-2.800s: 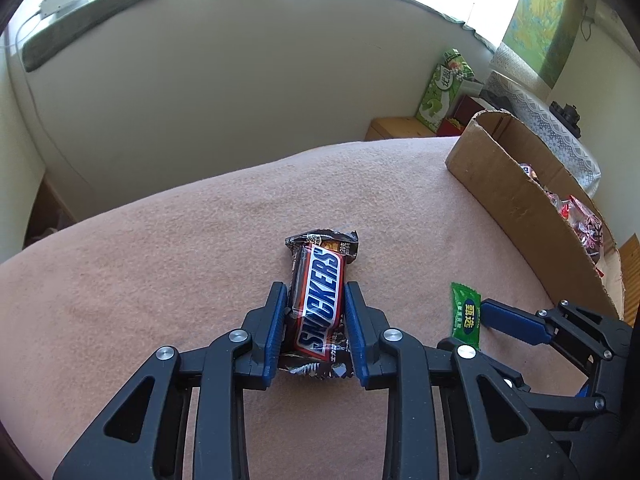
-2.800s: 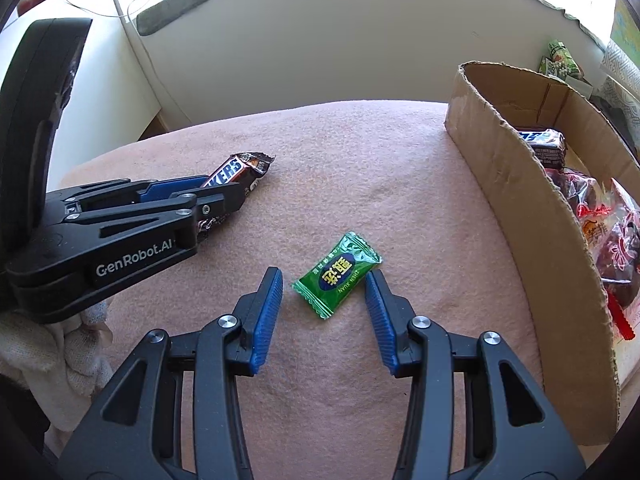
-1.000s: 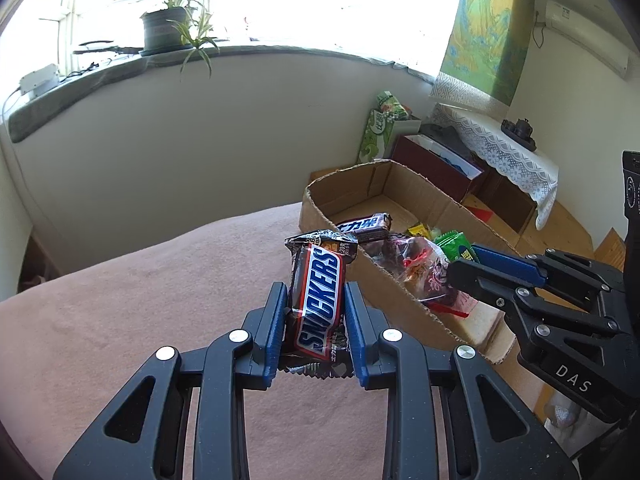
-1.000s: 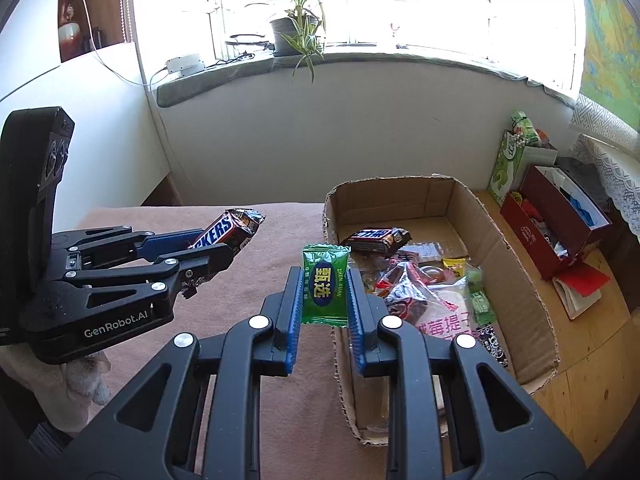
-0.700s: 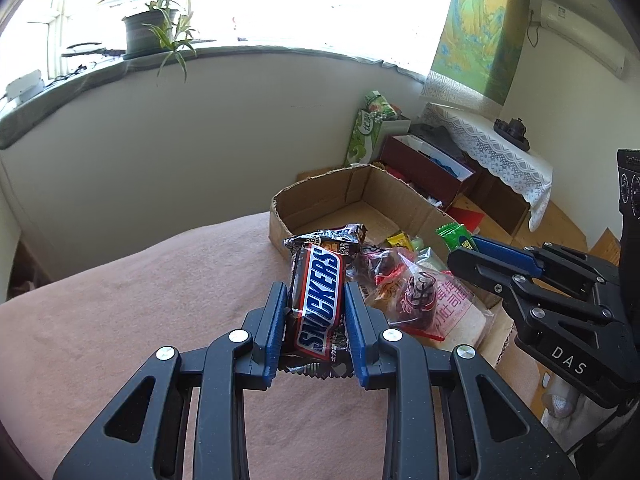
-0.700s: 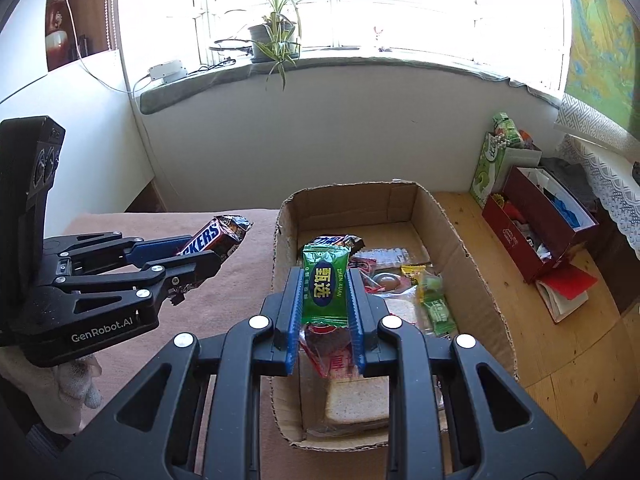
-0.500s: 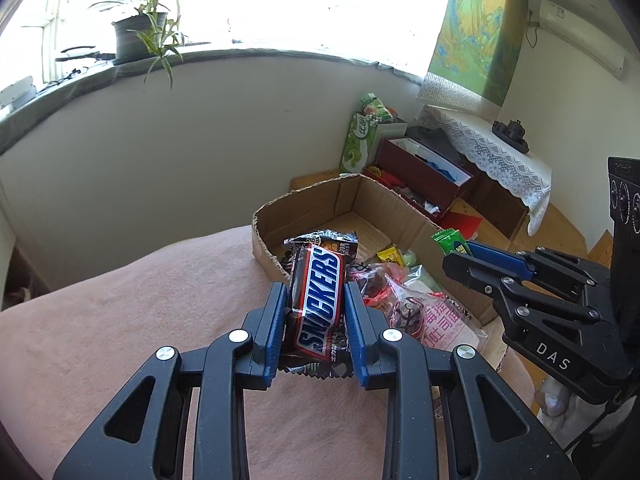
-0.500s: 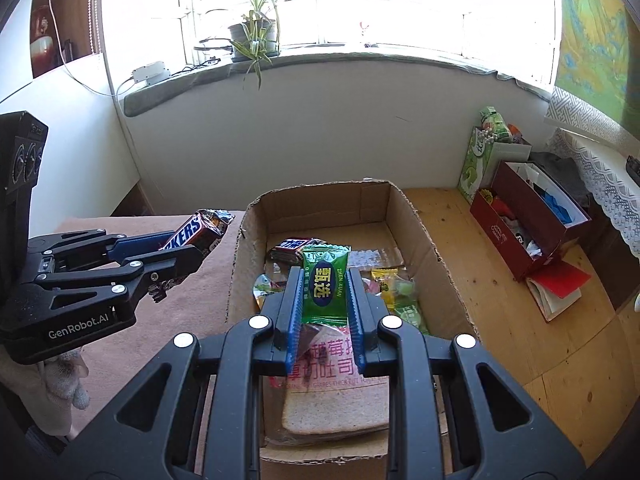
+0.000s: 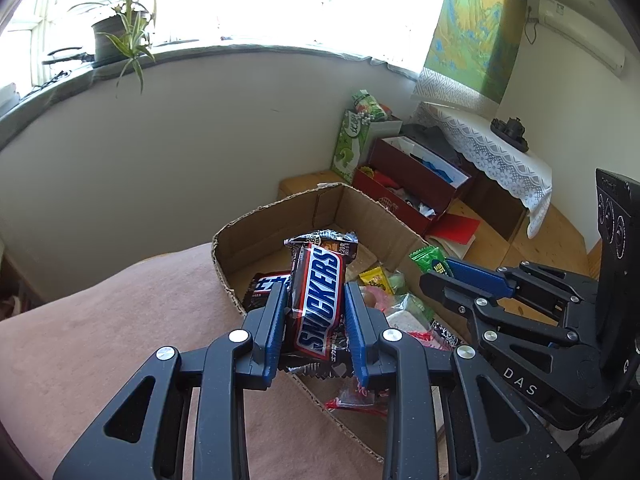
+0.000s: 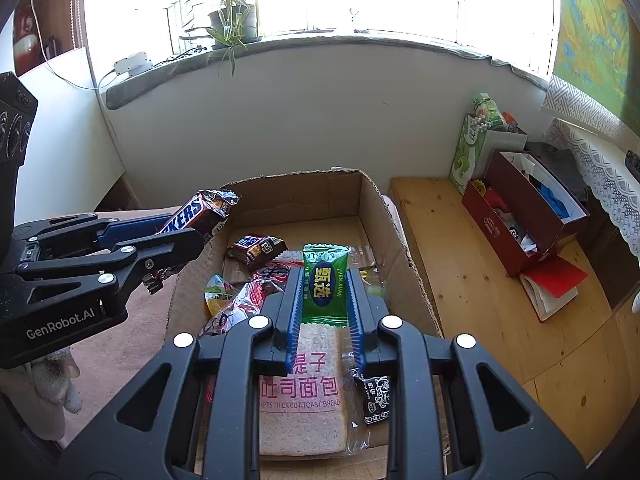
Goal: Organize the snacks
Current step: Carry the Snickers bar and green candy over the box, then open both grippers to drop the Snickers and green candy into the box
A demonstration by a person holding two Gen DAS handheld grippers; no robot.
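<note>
Both grippers hung over the cardboard box [image 10: 400, 220], poised to drop: left gripper [image 9: 316, 300] clenched a Snickers bar [image 9: 320, 296], right gripper [image 10: 325, 292] a green candy packet [image 10: 325, 280].

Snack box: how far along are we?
Done: the cardboard box already holds a chocolate bar, a bread pack and other packets. In hand: the left gripper clamps a Snickers bar, the right gripper a green candy. Left: dropping both in.

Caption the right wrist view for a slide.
Right tongs hold a green candy packet above the cardboard snack box.
</note>
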